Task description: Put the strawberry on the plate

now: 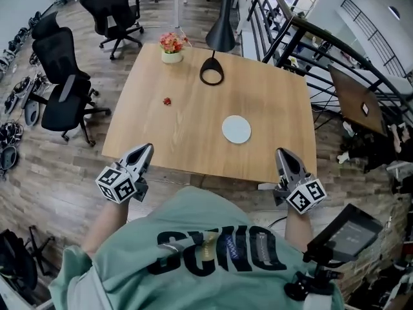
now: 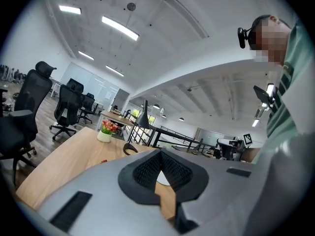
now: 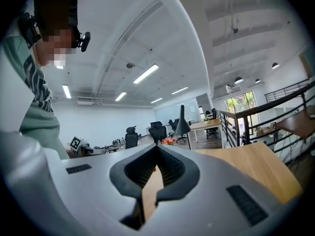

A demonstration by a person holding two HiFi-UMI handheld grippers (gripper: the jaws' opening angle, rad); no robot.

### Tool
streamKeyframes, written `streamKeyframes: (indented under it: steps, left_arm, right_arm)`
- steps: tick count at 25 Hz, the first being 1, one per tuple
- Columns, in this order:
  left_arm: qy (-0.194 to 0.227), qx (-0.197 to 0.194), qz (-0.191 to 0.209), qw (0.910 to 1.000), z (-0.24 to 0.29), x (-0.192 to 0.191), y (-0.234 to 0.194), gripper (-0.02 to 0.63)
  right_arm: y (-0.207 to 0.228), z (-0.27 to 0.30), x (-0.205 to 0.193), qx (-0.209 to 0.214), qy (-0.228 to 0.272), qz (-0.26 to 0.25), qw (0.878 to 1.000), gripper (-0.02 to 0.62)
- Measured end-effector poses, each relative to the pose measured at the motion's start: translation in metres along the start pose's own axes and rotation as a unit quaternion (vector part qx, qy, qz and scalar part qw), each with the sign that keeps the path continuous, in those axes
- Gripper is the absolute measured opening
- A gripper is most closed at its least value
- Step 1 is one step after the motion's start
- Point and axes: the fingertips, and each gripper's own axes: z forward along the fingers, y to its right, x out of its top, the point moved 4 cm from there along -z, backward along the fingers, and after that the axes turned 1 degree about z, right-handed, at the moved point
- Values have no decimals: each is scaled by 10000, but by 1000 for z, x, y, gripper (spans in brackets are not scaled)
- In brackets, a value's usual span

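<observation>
L tongs (image 1: 146,150) closed, empty; strawberry (image 1: 166,101) well ahead.

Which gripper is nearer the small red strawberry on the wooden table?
Left. The left gripper is at the wooden table's near edge, slightly left of the small red strawberry; the right gripper is far off to its right.

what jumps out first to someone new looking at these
A wooden table with a tiny red strawberry left of centre and a white plate nearer the right front. The left gripper and right gripper, both shut, hover at its near edge; a black lamp stands at the far side.
</observation>
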Motion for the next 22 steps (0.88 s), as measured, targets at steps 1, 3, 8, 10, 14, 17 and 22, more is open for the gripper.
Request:
streamKeyframes:
  steps: [1, 3, 8, 10, 14, 17, 22]
  left_arm:
    - [22, 107, -8, 9999, 11, 1, 7, 2]
    - [86, 312, -85, 9994, 31, 2, 25, 2]
    - [173, 736, -73, 9971, 68, 11, 64, 2]
    - [174, 880, -100, 9959, 71, 9, 71, 2]
    - [156, 1174, -177, 9928, 71, -5, 74, 2]
    - [4, 1230, -252, 9921, 85, -11, 76, 2]
    - [-81, 1019, -284, 9944, 122, -10, 66, 2]
  right_arm:
    - [17, 2, 1, 87, -18, -22, 10000, 4]
    - [50, 5, 5, 266, -50, -17, 9996, 3]
    - [116, 18, 21, 736, -4, 74, 9973, 4]
    - [128, 26, 19, 897, -13, 115, 9959, 3]
    - [145, 45, 4, 1201, -93, 183, 9925, 5]
    - [152, 50, 3, 1280, -151, 248, 9913, 3]
    - [171, 58, 3, 1132, -278, 294, 9927, 3]
